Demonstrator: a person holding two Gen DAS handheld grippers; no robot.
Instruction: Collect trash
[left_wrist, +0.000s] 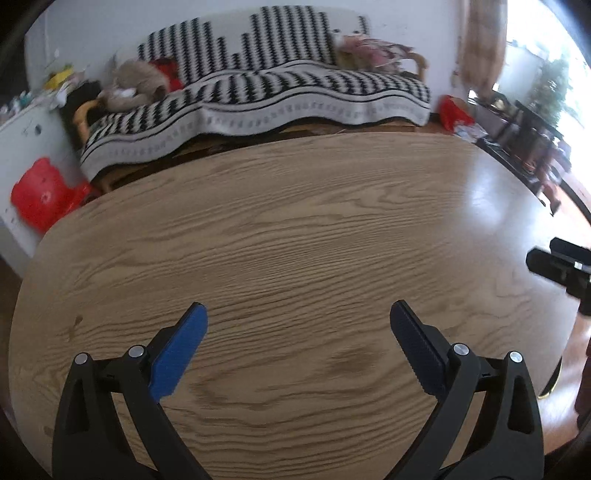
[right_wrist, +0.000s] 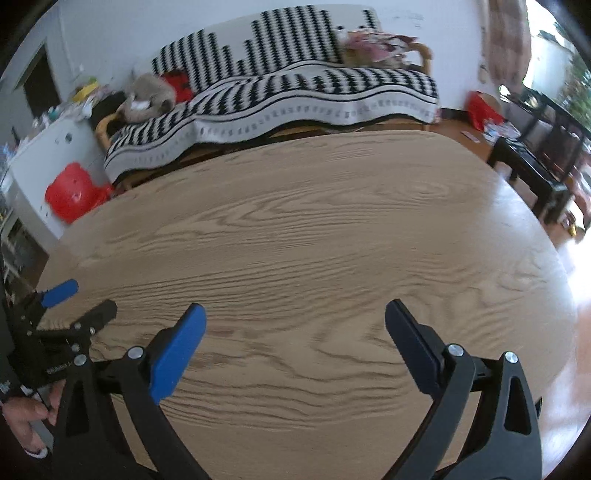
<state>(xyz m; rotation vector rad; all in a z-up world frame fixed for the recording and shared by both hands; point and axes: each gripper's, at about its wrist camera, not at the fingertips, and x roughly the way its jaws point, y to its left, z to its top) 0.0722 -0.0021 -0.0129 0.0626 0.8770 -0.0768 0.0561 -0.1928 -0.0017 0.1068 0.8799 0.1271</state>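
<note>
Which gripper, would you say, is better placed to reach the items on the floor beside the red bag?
Probably the right gripper: the red bag and items lie on its side, beyond the table, and its jaws are open and empty.

Bare table ahead; sofa beyond, blurred.

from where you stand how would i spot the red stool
Find the sofa with the black-and-white striped cover behind the wooden table. The red stool stands on the floor past the sofa's left end, against a white cabinet. It is the only bright red plastic thing on that side.
</note>
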